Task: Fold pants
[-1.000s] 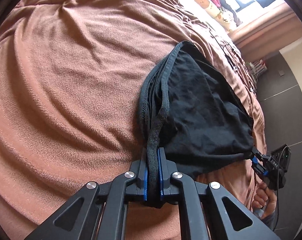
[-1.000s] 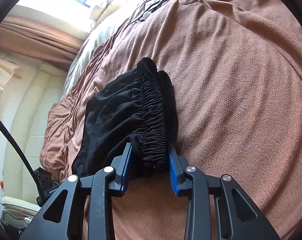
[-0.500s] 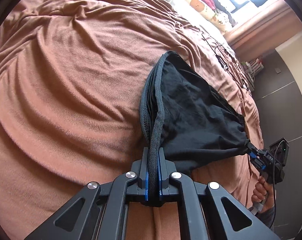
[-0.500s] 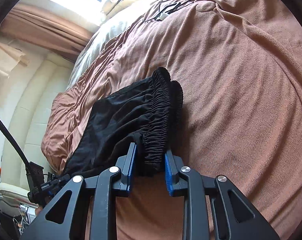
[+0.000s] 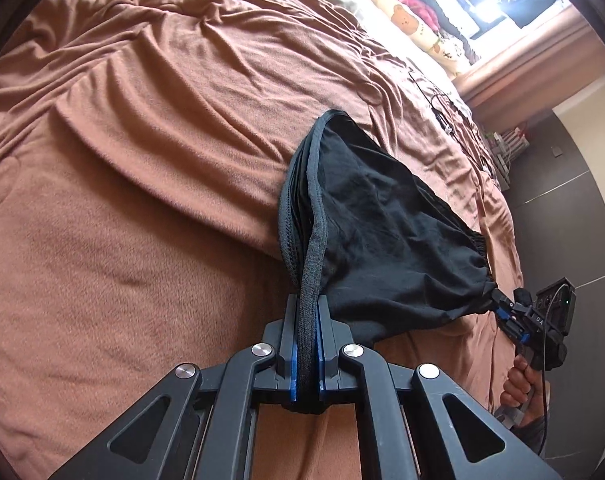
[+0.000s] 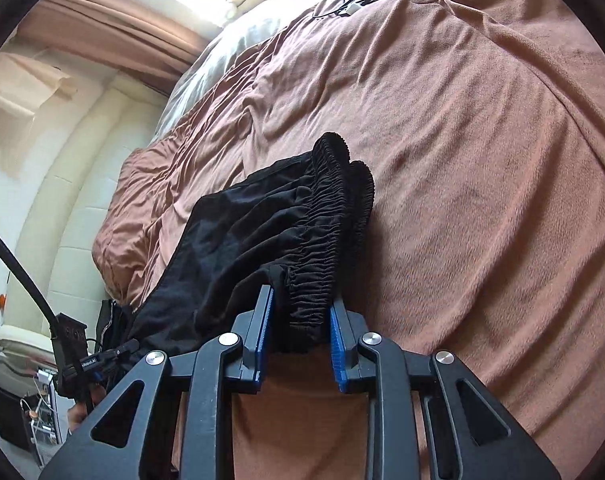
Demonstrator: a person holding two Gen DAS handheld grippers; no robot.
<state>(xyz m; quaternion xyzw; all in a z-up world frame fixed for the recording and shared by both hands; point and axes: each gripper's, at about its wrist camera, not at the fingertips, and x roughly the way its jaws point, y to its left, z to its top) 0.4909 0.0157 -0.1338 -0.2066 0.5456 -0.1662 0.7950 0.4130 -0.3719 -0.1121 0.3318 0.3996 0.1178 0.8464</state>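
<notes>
Brown fleece blanket (image 5: 150,208) covers the bed and fills most of both views, rumpled into long folds, with a pale sheet (image 6: 238,40) beyond it near the bright window. Against a second ago, more of this blanket shows in both views and the fabric hangs further above it, so both tools have risen. Black pants (image 5: 386,236) are folded into a stack and stretched between the two tools, sagging just over the blanket; whether the lowest part touches it I cannot tell. The left gripper (image 5: 307,344) is clamped tight on the stacked hems, its blue pads pressed against the fabric as before. The right gripper (image 6: 300,332) pinches the gathered elastic waistband (image 6: 330,216), its jaws held somewhat apart by the thick bunch but closer than a second ago. A thin black cable (image 5: 446,116) lies on the far part of the blanket. No containers are in sight.
</notes>
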